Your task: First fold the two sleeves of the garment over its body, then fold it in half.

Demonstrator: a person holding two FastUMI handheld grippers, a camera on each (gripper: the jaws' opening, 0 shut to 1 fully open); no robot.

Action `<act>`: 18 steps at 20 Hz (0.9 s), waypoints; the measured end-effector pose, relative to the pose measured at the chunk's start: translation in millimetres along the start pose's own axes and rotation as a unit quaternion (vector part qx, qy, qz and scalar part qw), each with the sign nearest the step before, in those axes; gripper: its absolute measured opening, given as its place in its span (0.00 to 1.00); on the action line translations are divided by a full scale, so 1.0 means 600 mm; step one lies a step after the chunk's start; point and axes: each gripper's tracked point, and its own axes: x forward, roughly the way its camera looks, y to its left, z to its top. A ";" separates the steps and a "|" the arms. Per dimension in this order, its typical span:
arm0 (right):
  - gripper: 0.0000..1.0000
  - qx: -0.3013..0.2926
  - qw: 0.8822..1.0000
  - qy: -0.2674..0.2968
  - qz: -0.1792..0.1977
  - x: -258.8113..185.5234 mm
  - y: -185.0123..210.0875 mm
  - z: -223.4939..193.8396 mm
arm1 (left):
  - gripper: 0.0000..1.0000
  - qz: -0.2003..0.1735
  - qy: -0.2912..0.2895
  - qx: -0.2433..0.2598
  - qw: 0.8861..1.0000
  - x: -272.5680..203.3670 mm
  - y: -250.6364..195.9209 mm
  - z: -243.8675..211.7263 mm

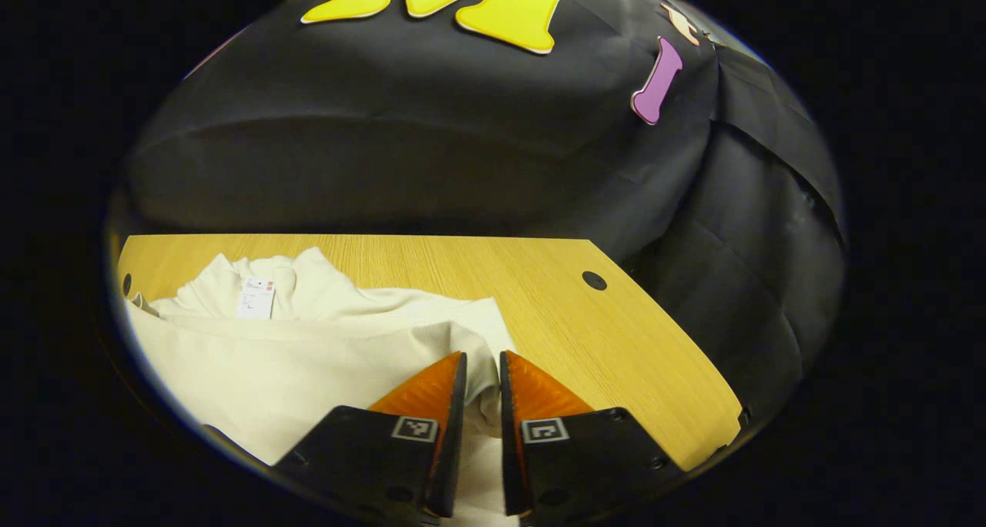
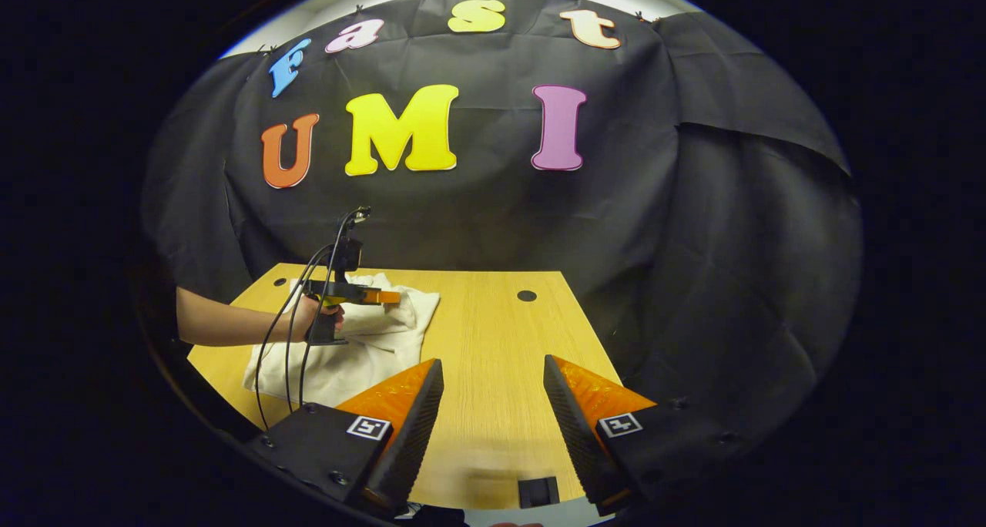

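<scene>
L gripper (image 1: 483, 365) clamped on a fold of the white shirt (image 1: 308, 350), which lies bunched on the wooden bench (image 1: 601, 334). R gripper (image 2: 493, 373) hovers over bare bench w/ fingers wide apart, nothing between them.

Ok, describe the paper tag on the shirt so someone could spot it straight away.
On the wooden table lies a cream shirt. At its neck end, the end nearest the black cloth wall, sits a small white paper tag, the one crisp rectangle on the soft crumpled fabric.
</scene>
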 end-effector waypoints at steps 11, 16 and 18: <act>0.89 -0.022 0.996 -0.052 0.066 0.080 0.138 0.074 | 0.99 0.116 -0.107 0.046 0.986 -0.268 0.064 0.071; 0.90 -0.023 0.993 -0.063 0.102 0.098 0.212 0.087 | 0.99 0.174 -0.151 0.032 0.973 -0.417 0.094 0.081; 0.90 -0.026 0.992 -0.060 0.109 0.101 0.226 0.082 | 0.98 0.185 -0.149 0.022 0.971 -0.468 0.098 0.059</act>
